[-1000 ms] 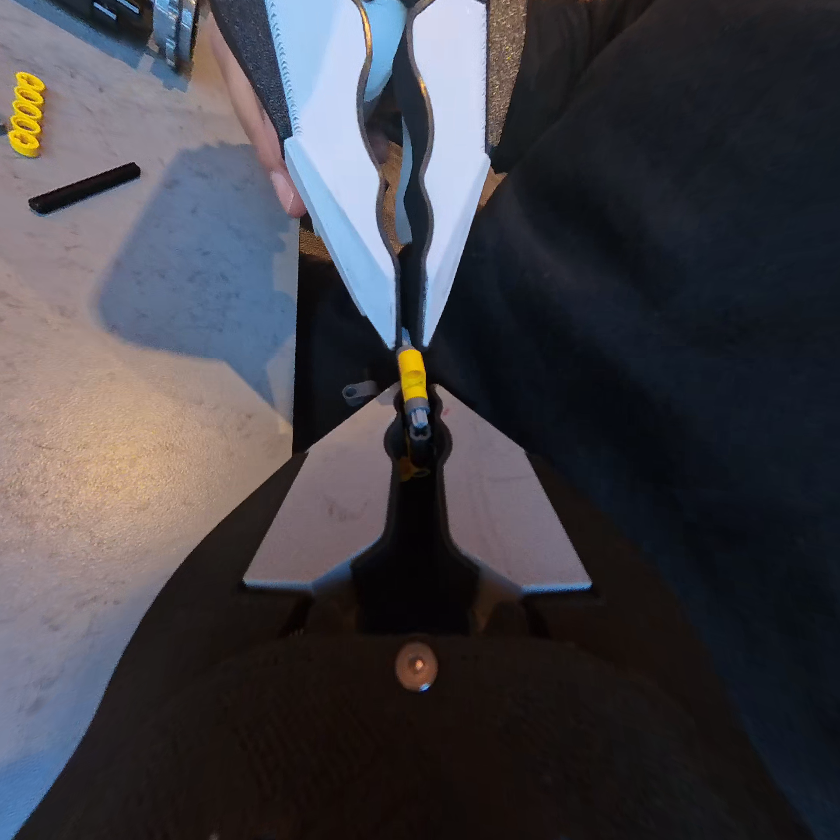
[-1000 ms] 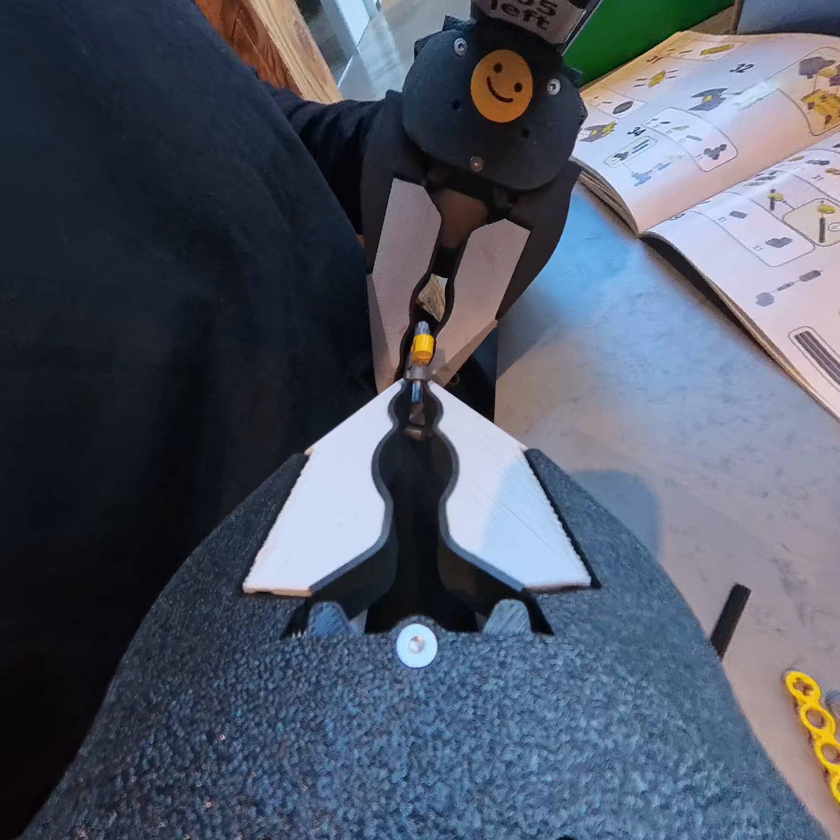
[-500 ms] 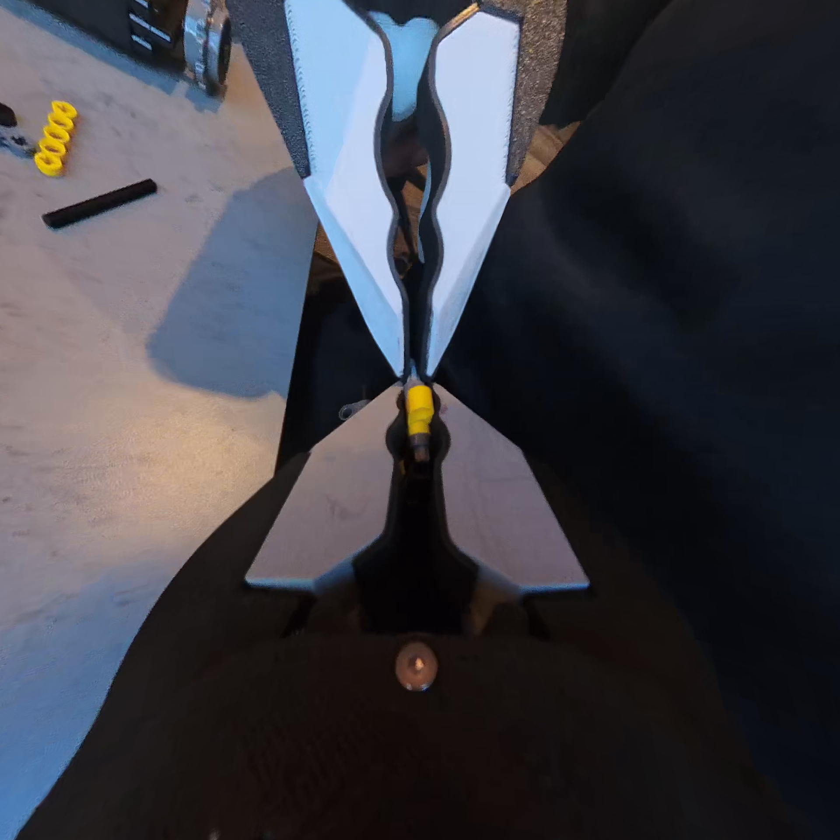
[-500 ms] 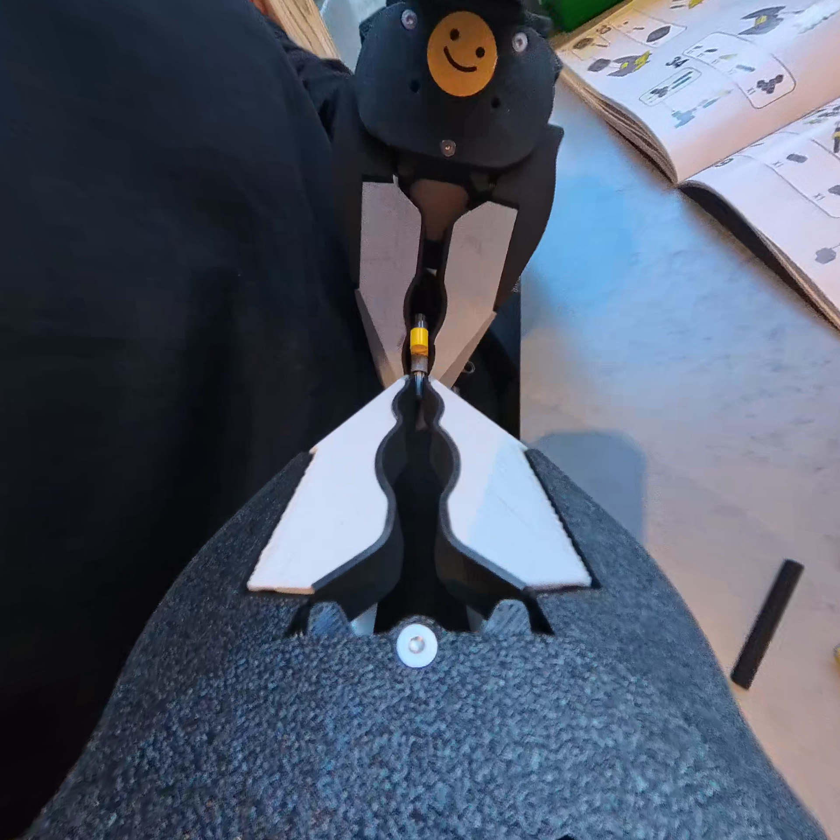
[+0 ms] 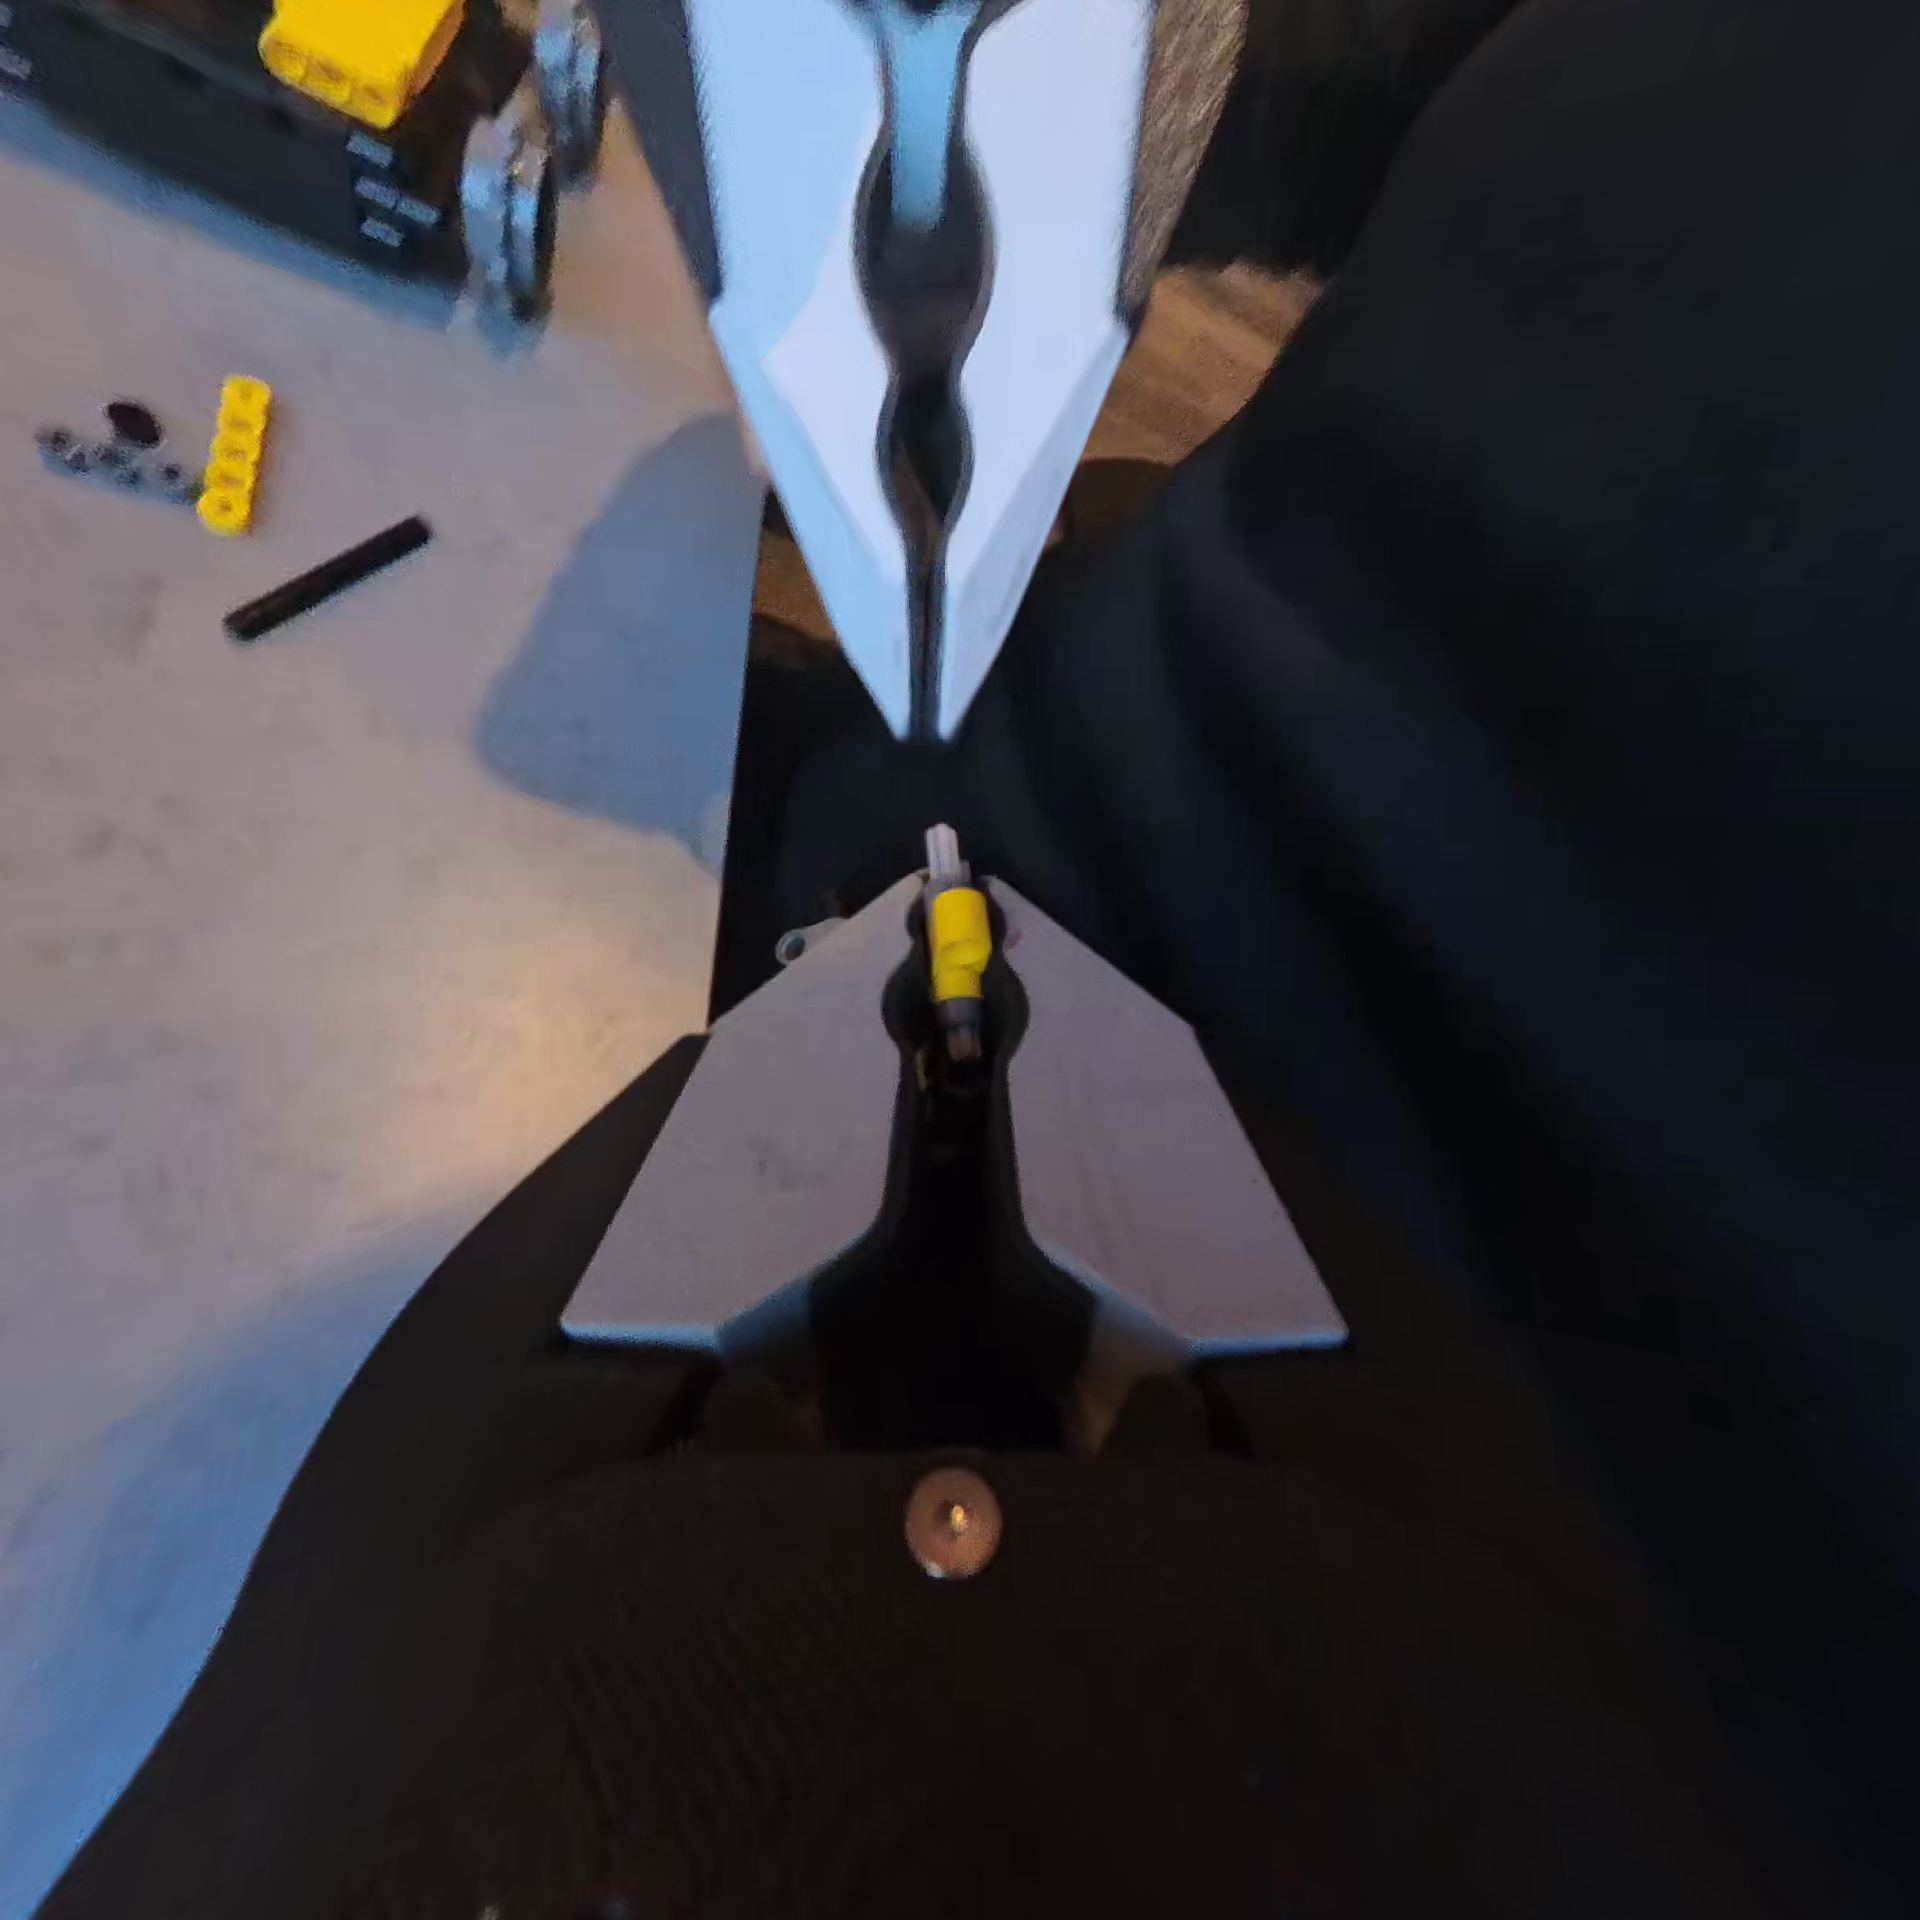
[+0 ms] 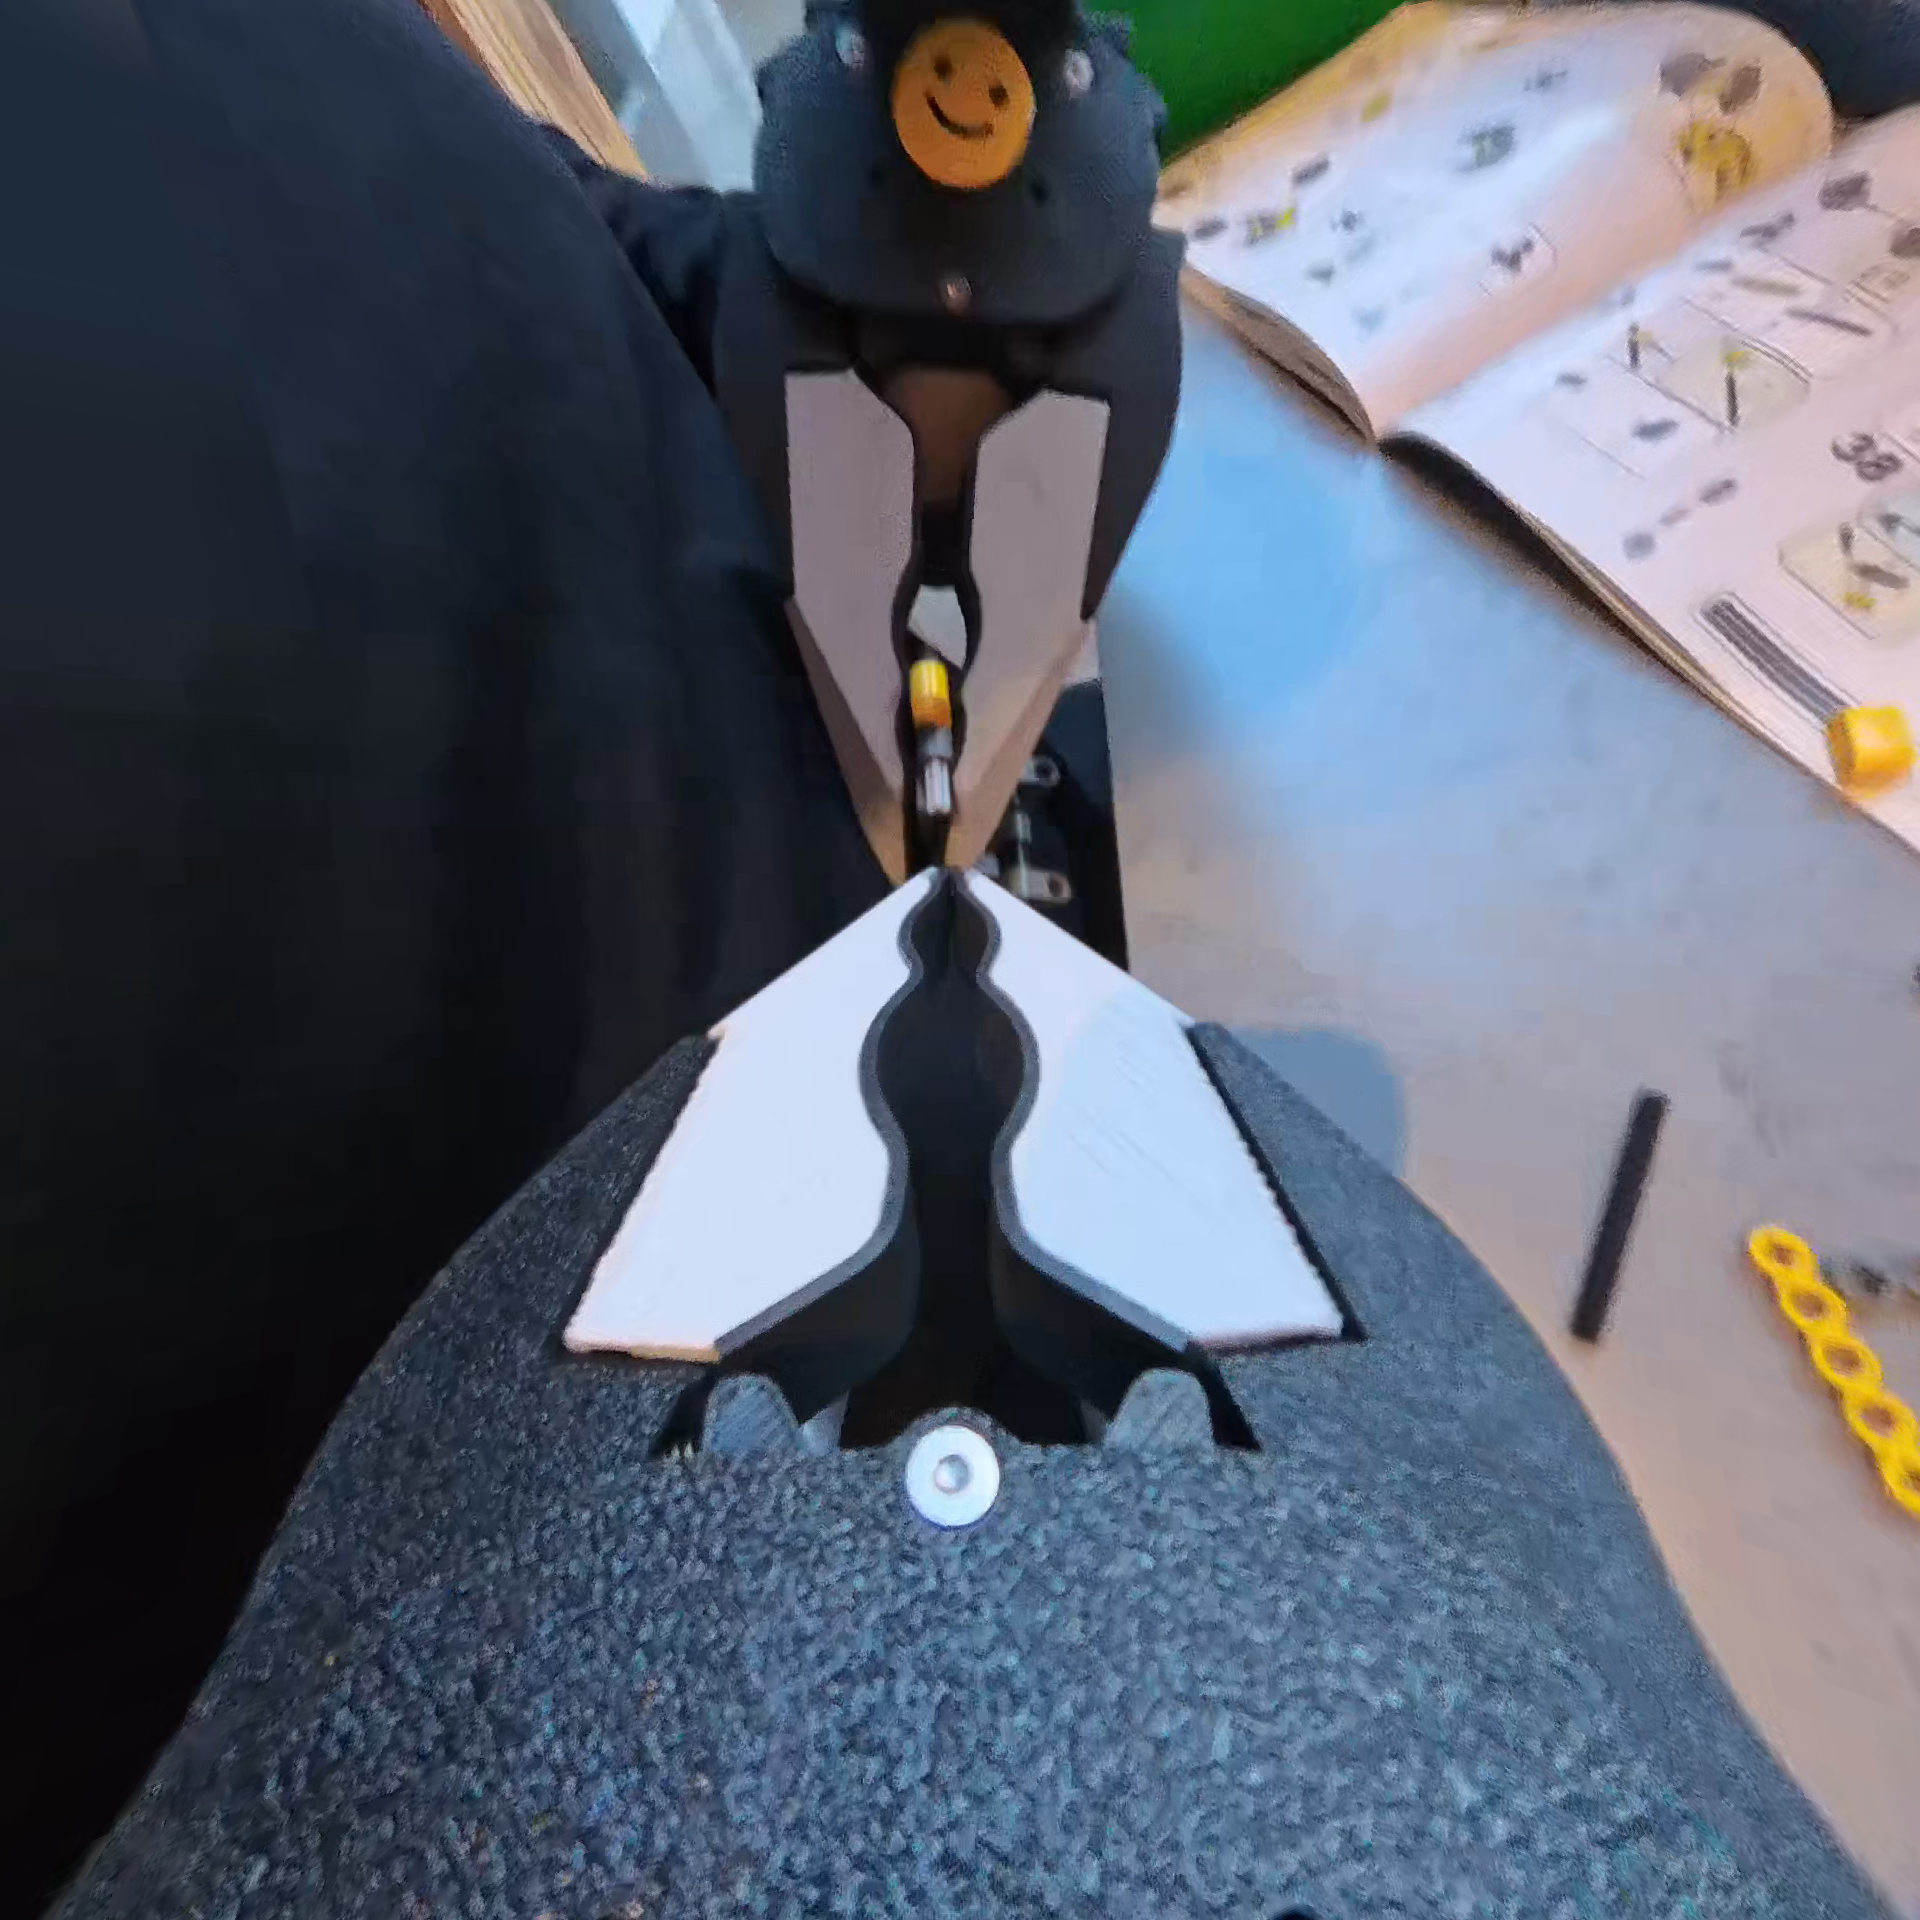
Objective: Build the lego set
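My left gripper [image 5: 951, 883] is shut on a small yellow sleeve [image 5: 956, 940] that sits on a thin grey axle [image 5: 941, 847]. The axle's tip sticks out past the fingertips. My right gripper [image 5: 925, 727] points at it from the opposite side, shut and empty, with a small gap to the axle tip. In the right wrist view my right gripper [image 6: 948, 878] has its tips together. The left gripper [image 6: 928, 842] faces it with the yellow sleeve [image 6: 928, 694] and the axle [image 6: 935, 779] between its fingers. Both are held off the table's edge, in front of a person's dark clothing [image 5: 1558, 831].
On the grey table [image 5: 260, 935] lie a black rod [image 5: 327, 577], a yellow holed beam [image 5: 237, 457], small grey parts [image 5: 114, 462] and a black-and-yellow model with a wheel [image 5: 509, 197]. An open instruction booklet [image 6: 1558, 312] with a small yellow block [image 6: 1870, 743] lies at the right. Both grippers' tips are close together, under 4 cm apart.
The right gripper has let go of the axle and pulled back, leaving a gap. The yellow sleeve now sits deeper between the left gripper's fingers.
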### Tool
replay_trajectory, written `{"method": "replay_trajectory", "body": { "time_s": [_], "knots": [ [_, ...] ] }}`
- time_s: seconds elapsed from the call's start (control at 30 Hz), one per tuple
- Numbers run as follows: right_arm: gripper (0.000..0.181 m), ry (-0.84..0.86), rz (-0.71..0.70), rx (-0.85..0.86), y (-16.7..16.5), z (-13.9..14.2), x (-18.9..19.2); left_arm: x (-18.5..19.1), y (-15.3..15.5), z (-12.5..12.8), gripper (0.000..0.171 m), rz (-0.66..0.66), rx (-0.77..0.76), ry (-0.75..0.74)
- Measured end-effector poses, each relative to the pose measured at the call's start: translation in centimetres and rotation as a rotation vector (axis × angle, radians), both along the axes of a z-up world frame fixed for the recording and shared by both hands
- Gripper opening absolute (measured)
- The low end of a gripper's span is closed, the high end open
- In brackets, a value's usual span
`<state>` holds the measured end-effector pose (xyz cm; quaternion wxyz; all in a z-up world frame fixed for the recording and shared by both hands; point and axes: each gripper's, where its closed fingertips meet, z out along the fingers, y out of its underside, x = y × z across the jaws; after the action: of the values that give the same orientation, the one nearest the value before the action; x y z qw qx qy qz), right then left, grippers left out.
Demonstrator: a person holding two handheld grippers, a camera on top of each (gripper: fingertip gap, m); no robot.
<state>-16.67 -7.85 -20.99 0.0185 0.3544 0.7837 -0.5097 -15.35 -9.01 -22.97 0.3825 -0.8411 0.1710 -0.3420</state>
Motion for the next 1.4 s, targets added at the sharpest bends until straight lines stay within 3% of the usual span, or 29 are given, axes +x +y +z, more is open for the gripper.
{"method": "replay_trajectory", "body": {
  "time_s": [0.13,0.33,0.6,0.83,0.93,1.4],
  "knots": [
    [0.016,-0.010,-0.008,-0.114,-1.5,0.3,-0.4,0.4,0.1,0.1,0.005,-0.010,0.000,-0.009],
    [0.004,0.033,-0.002,-0.094,-2.0,0.1,-0.6,0.6,0.3,0.0,0.005,0.005,0.013,-0.012],
    [0.003,-0.112,0.023,-0.207,-2.4,-0.4,-0.8,0.3,0.0,-0.5,0.005,-0.006,0.012,-0.006],
    [0.003,-0.052,0.005,-0.021,-2.0,-0.2,-0.4,0.5,0.4,-0.2,0.005,0.050,0.021,-0.013],
    [0.003,-0.038,-0.017,-0.002,-1.8,0.0,0.3,0.8,0.6,-0.2,0.005,0.035,0.071,0.111],
    [0.003,0.081,-0.039,0.104,-1.4,-0.1,0.9,1.1,0.6,-0.2,0.006,0.027,0.080,0.130]
  ]
}}
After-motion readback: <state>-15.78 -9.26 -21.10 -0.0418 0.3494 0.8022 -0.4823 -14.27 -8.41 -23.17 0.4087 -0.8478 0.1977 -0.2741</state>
